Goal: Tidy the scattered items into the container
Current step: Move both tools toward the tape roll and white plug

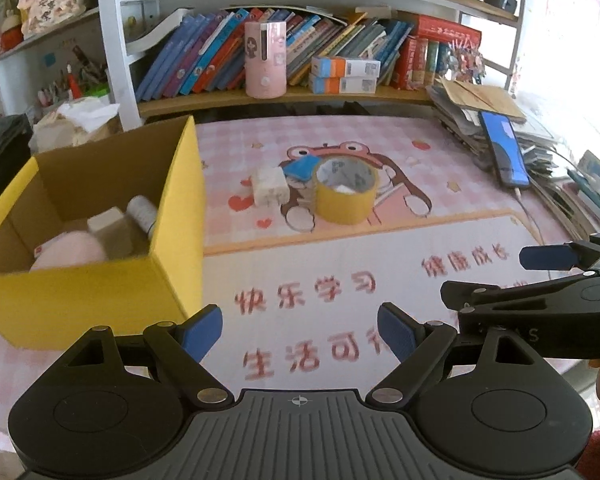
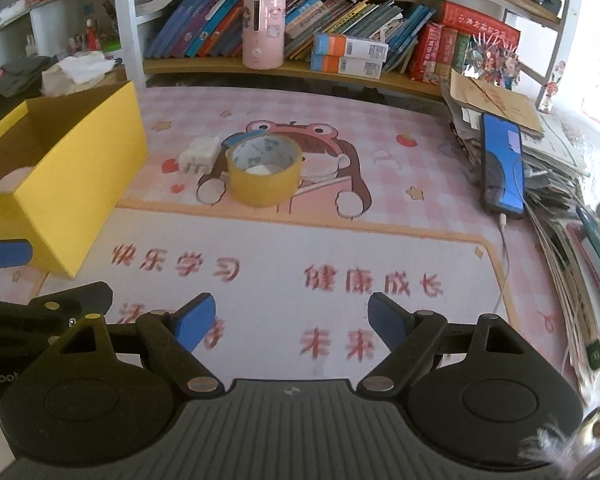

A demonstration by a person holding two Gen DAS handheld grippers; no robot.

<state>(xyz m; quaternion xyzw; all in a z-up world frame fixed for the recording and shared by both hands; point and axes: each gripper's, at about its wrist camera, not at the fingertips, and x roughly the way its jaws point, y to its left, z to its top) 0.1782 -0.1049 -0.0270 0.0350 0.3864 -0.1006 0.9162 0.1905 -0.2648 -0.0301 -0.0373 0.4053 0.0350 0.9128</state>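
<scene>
A yellow tape roll [image 1: 346, 192] [image 2: 265, 176] stands on the pink desk mat [image 1: 420, 224] [image 2: 400, 232]. A white plug adapter [image 1: 270, 186] [image 2: 200, 155] lies just left of it, and a blue item [image 1: 300, 168] [image 2: 242, 138] peeks out behind the roll. The yellow cardboard box [image 1: 100, 292] [image 2: 80, 172] sits at the left, holding a pink soft thing [image 1: 70, 254], a white block and a white cylinder. My left gripper [image 1: 300, 330] is open over the mat beside the box. My right gripper [image 2: 292, 322] is open too, well short of the tape.
A bookshelf with leaning books and a pink cylinder [image 1: 266, 60] [image 2: 263, 30] runs along the back. A stack of papers with a phone [image 1: 504, 148] [image 2: 504, 164] on a cable fills the right side. Crumpled paper lies behind the box.
</scene>
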